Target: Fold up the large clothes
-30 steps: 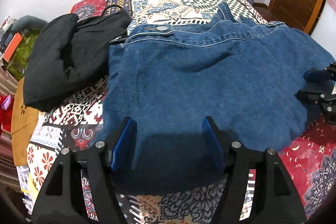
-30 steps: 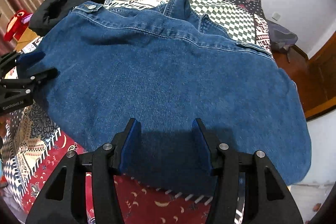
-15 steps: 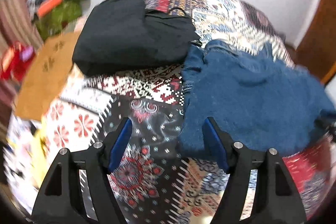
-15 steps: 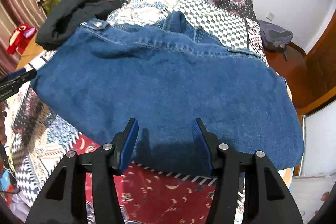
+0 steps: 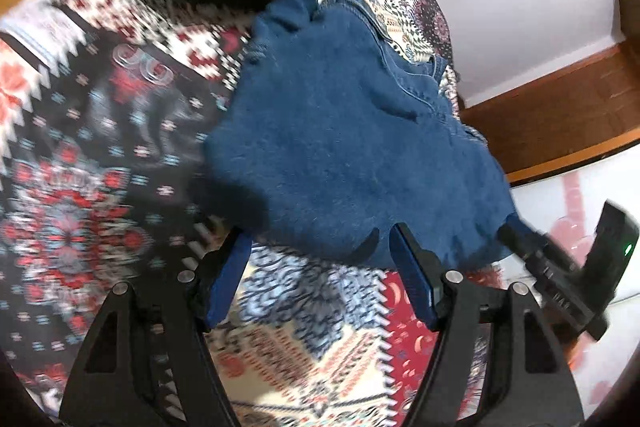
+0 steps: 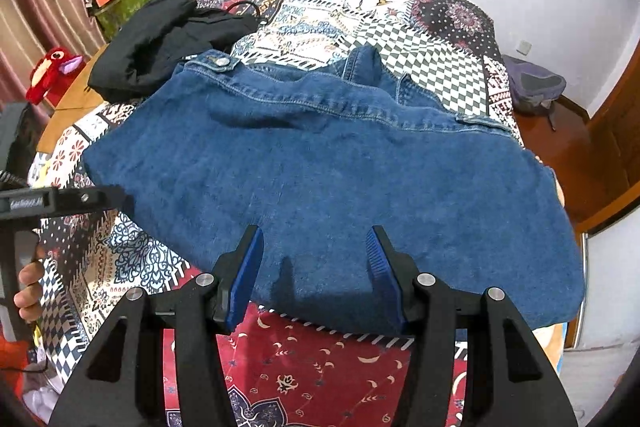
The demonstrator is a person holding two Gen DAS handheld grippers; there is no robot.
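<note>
Denim jacket (image 6: 328,179) flat on bed (image 6: 320,359). Both fingers wide, empty: left gripper (image 5: 320,275), right gripper (image 6: 316,267). I grab near hem corners together, fold evenly.

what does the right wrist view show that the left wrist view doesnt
Only the right wrist view: the red plush toy, a grey backpack on the floor, and the denim garment's metal button.
Only the left wrist view: the right gripper at the denim's near corner.
Both: the denim garment spread on the patterned bedspread, the black clothing beside it, and open blue-padded fingers.
</note>
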